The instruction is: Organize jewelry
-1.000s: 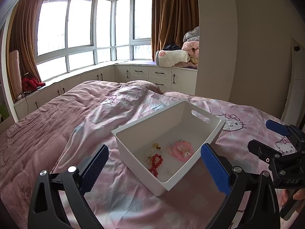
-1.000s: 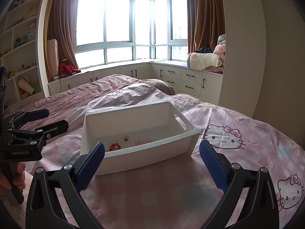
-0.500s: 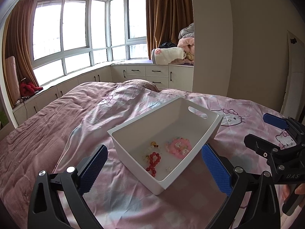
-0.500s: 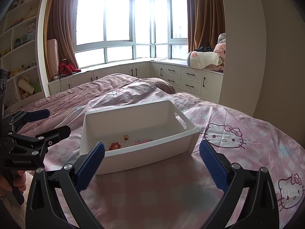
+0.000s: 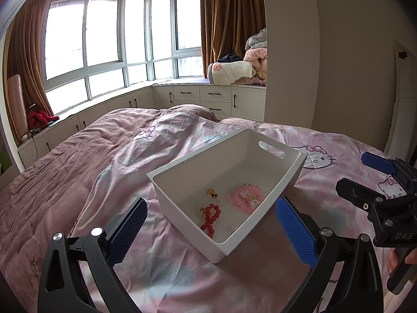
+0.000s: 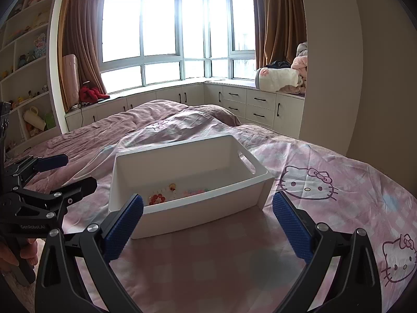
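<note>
A white plastic bin (image 5: 284, 182) (image 6: 206, 208) stands on the pink bed. Inside it lie a red bead bracelet (image 5: 211, 216) (image 6: 156, 198), a pink hair piece with clear stones (image 5: 245, 197) (image 6: 194, 191), a small yellow-and-red trinket (image 5: 211, 193) (image 6: 172, 188) and a tiny clear piece (image 5: 231, 227). My left gripper (image 5: 211, 229) is open and empty, just in front of the bin's near corner. My right gripper (image 6: 208, 228) is open and empty, in front of the bin's long side. Each gripper also shows in the other's view: the right (image 5: 365, 177), the left (image 6: 65, 173).
The bin rests on a pink Hello Kitty duvet (image 6: 312, 187) on a rumpled bed (image 5: 65, 172). Behind it are bay windows, low white cabinets (image 5: 208, 99), piled blankets (image 5: 234, 71), a red plush toy (image 6: 90, 94) and toy shelves (image 6: 23, 65) at the left.
The left gripper has drifted slightly, so the bin sits a little further left and closer in its view. The right gripper's view is almost unchanged. Both grippers stayed open.
</note>
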`<act>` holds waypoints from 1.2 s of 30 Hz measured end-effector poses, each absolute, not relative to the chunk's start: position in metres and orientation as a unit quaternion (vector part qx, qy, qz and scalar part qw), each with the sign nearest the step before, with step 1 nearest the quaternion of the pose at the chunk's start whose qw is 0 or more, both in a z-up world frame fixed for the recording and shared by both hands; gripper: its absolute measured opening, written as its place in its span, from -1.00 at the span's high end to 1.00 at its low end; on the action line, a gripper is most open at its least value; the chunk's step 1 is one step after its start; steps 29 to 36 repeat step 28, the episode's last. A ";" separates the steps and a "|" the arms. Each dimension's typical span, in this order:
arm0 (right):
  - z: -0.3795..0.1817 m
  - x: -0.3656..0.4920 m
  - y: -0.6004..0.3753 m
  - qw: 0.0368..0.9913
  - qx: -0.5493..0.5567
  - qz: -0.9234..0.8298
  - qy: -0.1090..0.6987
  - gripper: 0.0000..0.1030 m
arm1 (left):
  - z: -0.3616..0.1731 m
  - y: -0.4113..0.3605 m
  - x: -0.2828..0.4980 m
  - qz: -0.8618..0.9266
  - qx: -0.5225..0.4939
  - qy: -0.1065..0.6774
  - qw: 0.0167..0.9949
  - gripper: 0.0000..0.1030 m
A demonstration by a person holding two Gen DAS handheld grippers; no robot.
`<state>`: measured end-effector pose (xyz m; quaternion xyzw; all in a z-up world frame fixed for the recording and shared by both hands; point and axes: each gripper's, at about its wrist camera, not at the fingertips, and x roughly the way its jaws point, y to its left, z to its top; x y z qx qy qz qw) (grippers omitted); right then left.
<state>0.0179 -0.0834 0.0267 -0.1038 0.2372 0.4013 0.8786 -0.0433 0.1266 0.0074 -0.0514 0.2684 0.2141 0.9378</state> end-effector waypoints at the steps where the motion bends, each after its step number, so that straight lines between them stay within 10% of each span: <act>1: 0.026 0.019 -0.083 0.878 -0.103 0.402 0.238 -0.91 | 0.007 0.126 -0.043 0.211 -0.053 0.271 0.938 -0.94; 36: 0.023 0.021 -0.085 0.878 -0.100 0.400 0.244 -0.91 | 0.000 0.132 -0.040 0.236 -0.049 0.291 0.926 -0.94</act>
